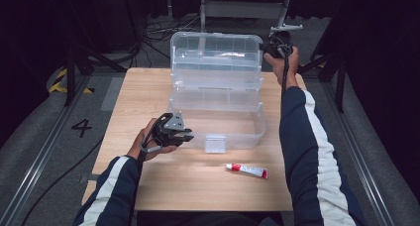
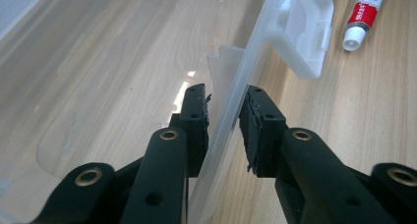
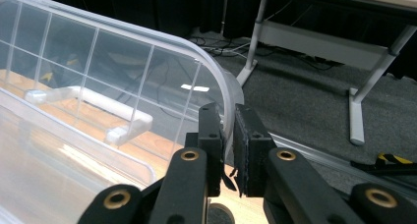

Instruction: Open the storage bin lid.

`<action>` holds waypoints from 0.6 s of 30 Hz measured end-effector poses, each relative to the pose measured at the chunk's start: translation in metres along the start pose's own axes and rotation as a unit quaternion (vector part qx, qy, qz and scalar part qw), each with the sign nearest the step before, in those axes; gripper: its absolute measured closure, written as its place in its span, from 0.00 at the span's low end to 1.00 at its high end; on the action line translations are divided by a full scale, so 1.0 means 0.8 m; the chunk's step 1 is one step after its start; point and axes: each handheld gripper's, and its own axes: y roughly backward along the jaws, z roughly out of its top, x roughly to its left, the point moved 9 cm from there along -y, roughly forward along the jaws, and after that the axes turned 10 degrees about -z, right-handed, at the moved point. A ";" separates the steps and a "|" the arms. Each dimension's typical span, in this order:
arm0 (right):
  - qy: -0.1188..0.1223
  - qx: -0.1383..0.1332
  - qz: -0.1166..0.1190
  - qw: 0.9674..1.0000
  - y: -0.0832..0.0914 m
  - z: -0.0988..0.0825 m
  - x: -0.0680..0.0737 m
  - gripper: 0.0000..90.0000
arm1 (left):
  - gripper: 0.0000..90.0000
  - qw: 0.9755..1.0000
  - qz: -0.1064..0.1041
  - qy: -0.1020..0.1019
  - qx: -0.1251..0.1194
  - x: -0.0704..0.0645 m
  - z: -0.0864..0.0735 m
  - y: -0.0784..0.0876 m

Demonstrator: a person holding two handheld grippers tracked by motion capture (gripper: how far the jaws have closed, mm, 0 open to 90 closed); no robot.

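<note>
A clear plastic box (image 1: 247, 124) stands open on the wooden table (image 1: 143, 92), its lid (image 1: 216, 57) raised upright at the back. My left gripper (image 1: 185, 137) is at the box's front left corner. In the left gripper view that gripper (image 2: 223, 106) is shut on the thin front wall (image 2: 236, 81), one pad on each side. My right gripper (image 1: 265, 47) is at the lid's upper right corner. In the right gripper view it (image 3: 228, 121) is shut on the lid's curved rim (image 3: 216, 76).
A red-and-white tube (image 1: 246, 170) lies on the table in front of the box, right of the front latch (image 1: 215, 142). The same tube (image 2: 364, 17) and latch (image 2: 302, 32) show in the left gripper view. A grey floor, cables and metal frames (image 3: 314, 42) lie beyond the table.
</note>
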 end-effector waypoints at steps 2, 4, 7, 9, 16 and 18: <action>0.000 0.004 0.000 1.000 -0.003 -0.002 0.000 0.92 | 0.81 1.000 -0.005 0.001 -0.002 -0.001 -0.002 0.001; 0.013 0.013 -0.006 1.000 -0.008 -0.005 -0.001 0.91 | 0.81 1.000 -0.006 0.004 -0.002 -0.002 -0.003 0.002; 0.012 0.022 -0.004 1.000 -0.014 -0.009 -0.001 0.91 | 0.81 1.000 -0.008 0.003 -0.001 -0.006 -0.004 0.002; 0.007 0.027 -0.001 1.000 -0.017 -0.013 0.000 0.91 | 0.81 1.000 -0.009 0.003 -0.003 -0.008 -0.004 0.003; 0.003 0.054 -0.007 0.999 -0.029 -0.024 0.000 0.90 | 0.82 1.000 -0.014 -0.003 0.001 -0.014 -0.006 0.005; 0.001 0.059 -0.006 0.998 -0.030 -0.027 0.000 0.90 | 0.82 1.000 -0.017 -0.004 0.000 -0.016 -0.006 0.005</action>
